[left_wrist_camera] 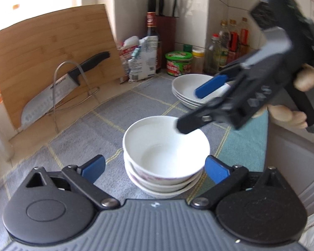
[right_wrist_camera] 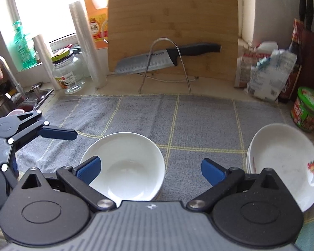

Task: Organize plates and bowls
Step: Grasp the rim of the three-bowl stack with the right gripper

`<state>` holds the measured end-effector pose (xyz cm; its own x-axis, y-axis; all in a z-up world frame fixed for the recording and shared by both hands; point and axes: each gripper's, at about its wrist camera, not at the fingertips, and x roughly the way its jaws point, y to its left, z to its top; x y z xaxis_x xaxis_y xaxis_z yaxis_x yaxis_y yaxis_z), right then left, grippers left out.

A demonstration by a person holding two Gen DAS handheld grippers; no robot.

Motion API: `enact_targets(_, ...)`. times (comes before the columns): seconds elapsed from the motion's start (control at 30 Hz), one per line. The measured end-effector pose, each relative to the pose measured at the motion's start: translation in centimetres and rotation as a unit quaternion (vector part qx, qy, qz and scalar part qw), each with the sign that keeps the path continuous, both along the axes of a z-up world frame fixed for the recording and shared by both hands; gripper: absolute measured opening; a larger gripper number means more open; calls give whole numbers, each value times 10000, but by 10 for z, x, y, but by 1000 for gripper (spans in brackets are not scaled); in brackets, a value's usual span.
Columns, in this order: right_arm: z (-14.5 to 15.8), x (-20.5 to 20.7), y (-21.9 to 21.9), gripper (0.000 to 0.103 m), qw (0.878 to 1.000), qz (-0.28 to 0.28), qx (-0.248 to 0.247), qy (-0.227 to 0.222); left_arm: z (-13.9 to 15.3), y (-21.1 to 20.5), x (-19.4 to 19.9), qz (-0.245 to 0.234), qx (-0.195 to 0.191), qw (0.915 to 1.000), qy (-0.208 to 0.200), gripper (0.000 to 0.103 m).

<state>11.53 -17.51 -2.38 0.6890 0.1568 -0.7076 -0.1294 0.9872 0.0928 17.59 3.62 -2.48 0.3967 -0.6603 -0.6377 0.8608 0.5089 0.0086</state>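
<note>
Though the bowl stack [left_wrist_camera: 165,159] shows, blur smears the bag labels [right_wrist_camera: 263,73] — unreadable.

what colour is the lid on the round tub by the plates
Green lid on the tub, clearest in the left wrist view.

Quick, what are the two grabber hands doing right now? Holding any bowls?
Left gripper: open, holding nothing; the bowl stack sits between its fingers, untouched.
Right gripper: open, holding nothing, above the gray mat.
</note>
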Motion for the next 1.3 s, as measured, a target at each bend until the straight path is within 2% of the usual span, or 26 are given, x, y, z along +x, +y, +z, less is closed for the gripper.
enact_targets(0.17,2,-19,-1,103,9987,413,-192,-218,-8,11,-5,393,49,9992,94,101)
enact_targets(0.4,-11,-32,-11,103,9924,1212,-143,-182,-30,8,-22,716,462,9963,88,101)
enact_targets(0.53,-39,-30,-14,103,9881,1509,-254,150,-45,-2,-29,968,708,9927,87,101)
enact_targets(0.7,-82,-21,-11,103,9849,1579,-503,494,-59,-12,-29,1134,896,9894,131,101)
enact_targets(0.87,-99,-7,-8,103,9855,1516,-482,598,-68,-15,-21,1202,936,9882,163,101)
enact_targets(1.07,-104,1,-2,103,9834,1542,-790,544,-78,-13,-12,1002,731,9913,439,102)
enact_targets(1.3,-104,11,4,103,9805,1586,-960,648,-77,-10,-1,398,763,9955,408,102)
